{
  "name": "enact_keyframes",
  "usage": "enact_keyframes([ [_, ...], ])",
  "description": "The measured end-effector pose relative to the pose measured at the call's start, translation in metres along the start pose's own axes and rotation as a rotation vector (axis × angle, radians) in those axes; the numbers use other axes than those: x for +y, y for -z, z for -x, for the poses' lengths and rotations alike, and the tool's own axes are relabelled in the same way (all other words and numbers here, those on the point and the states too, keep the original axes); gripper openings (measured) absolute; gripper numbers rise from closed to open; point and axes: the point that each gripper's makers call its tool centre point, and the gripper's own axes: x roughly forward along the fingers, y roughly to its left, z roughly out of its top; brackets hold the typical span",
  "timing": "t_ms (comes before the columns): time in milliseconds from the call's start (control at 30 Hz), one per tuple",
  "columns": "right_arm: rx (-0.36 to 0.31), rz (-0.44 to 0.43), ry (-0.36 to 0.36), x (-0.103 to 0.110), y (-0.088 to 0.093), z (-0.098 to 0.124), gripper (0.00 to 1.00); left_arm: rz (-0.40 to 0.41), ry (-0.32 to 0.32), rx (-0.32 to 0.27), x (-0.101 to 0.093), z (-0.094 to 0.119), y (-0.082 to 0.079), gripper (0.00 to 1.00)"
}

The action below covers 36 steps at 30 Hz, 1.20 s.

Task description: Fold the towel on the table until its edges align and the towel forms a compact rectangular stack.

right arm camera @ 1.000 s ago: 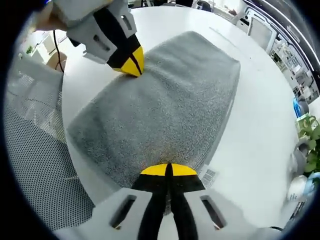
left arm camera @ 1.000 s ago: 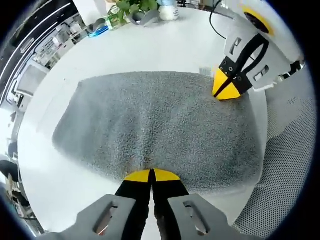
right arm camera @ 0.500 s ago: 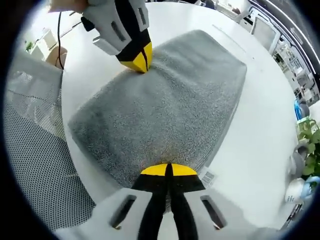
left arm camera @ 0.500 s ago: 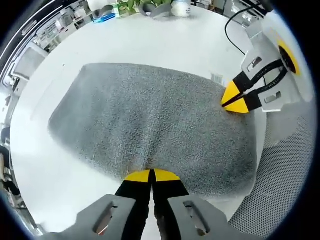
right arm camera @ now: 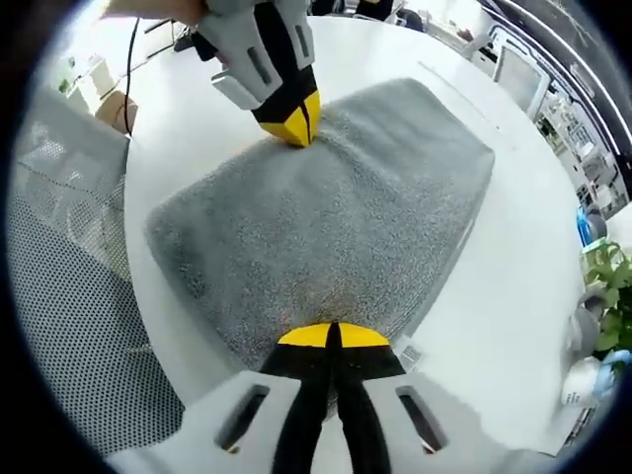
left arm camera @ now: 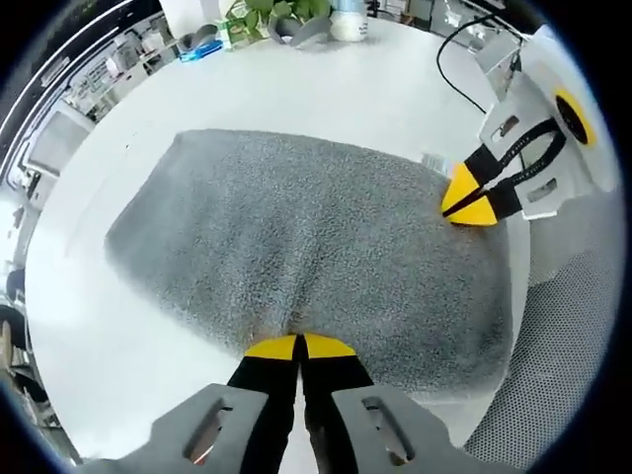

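Two grippers pinch one grey towel (left arm camera: 306, 247) as we work it across the white table (left arm camera: 296, 89). Our left gripper (left arm camera: 299, 347) has its yellow-tipped jaws pressed together on the towel's near edge, and our right gripper (right arm camera: 331, 336) is clamped the same way on another edge, beside the small sewn label (right arm camera: 410, 353) that pokes out just next to its jaws. In the left gripper view the right gripper (left arm camera: 472, 197) bites the towel's far right corner; in the right gripper view the left gripper (right arm camera: 294, 120) grips the far side. Over the last second the towel has slid and turned slightly under both cameras, and the two tools now sit a little closer to each other across the cloth, though much of that shift is our own hands moving. The towel lies thick and rounded, already doubled by the look of it, with soft bulging edges. We judge that the held edge is being carried over for a further fold, which is not yet laid down. Potted plants (left arm camera: 267, 15) and a bottle (left arm camera: 346, 20) stand at the far side of the table, well apart from the towel, and a mesh chair (right arm camera: 69, 296) sits beside the table.
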Motion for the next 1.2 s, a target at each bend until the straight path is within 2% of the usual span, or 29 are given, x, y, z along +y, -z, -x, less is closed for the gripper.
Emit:
enact_keyframes([
  [67,-0.031,-0.040,-0.019,0.005,-0.001,0.001,0.00,-0.047,-0.017,-0.021,-0.001,0.001,-0.001,0.01],
  [133,-0.061,-0.092,-0.044,0.011,-0.002,0.002,0.00,-0.061,-0.030,-0.024,-0.002,0.001,0.000,0.01],
  [300,-0.094,-0.105,-0.065,0.019,0.000,0.005,0.00,-0.134,-0.081,-0.034,-0.004,0.002,0.000,0.01],
  [500,-0.100,-0.079,-0.067,0.029,-0.001,0.006,0.00,-0.126,-0.091,-0.080,-0.007,0.006,0.005,0.01],
  [700,-0.115,-0.073,-0.098,0.043,0.001,0.009,0.00,-0.138,-0.102,-0.111,-0.016,0.011,0.013,0.01],
  [800,-0.110,-0.041,-0.117,0.052,0.002,0.011,0.00,-0.126,-0.110,-0.130,-0.020,0.014,0.016,0.01],
  [900,-0.104,-0.001,-0.113,0.057,0.003,0.012,0.00,-0.123,-0.125,-0.151,-0.023,0.015,0.018,0.01],
  [1200,-0.098,0.025,-0.133,0.068,0.004,0.015,0.00,-0.143,-0.153,-0.191,-0.026,0.018,0.019,0.01],
])
